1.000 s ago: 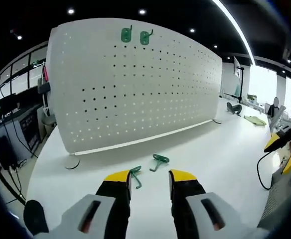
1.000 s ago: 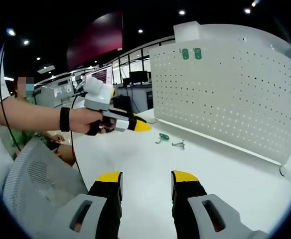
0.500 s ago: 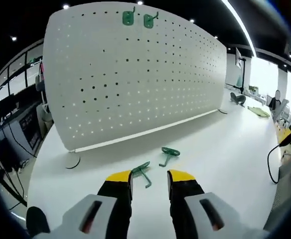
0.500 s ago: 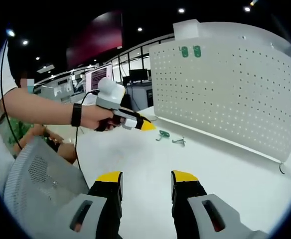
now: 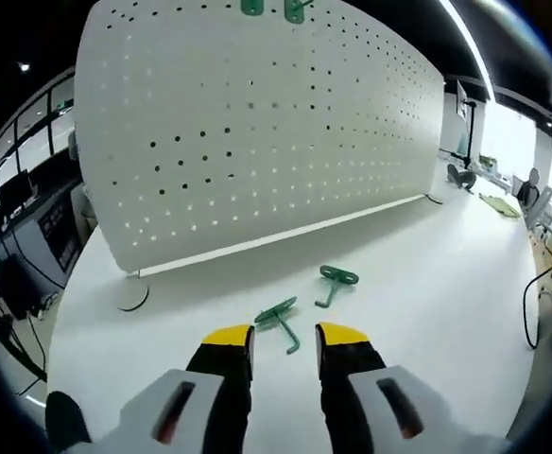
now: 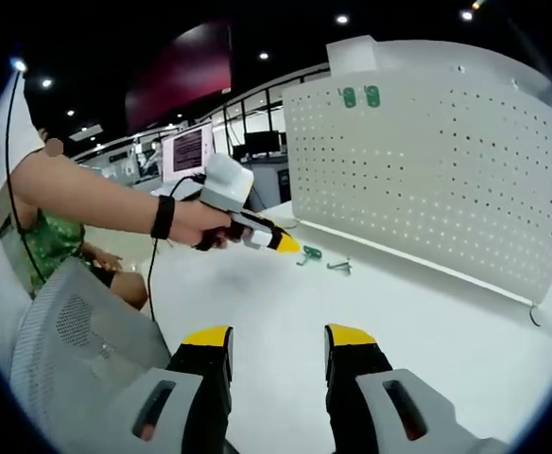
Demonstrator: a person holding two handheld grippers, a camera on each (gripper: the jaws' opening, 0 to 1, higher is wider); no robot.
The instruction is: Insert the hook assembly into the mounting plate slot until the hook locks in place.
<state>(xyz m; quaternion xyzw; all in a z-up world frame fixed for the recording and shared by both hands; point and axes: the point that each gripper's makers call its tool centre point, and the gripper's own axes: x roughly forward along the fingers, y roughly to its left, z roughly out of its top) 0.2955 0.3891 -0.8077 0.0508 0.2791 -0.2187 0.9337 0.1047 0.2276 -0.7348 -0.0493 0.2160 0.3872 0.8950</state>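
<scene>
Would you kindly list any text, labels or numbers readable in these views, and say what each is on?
None can be read.
Monitor: screen content too blurred to read.
Pegboard, green hooks and grippers: no lettering visible.

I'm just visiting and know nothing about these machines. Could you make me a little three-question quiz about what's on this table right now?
1. How many green hooks lie loose on the table?
2. True or false: the left gripper is already holding a hook.
3. Where are the other green hooks? A) hanging near the top of the pegboard B) on the floor C) in the right gripper

Key
1. Two: the near hook just ahead of the left gripper's jaws, and the far hook beyond it.
2. False: its jaws are open and empty.
3. A: the mounted hooks sit high on the pegboard; the right gripper is open and empty.
</scene>
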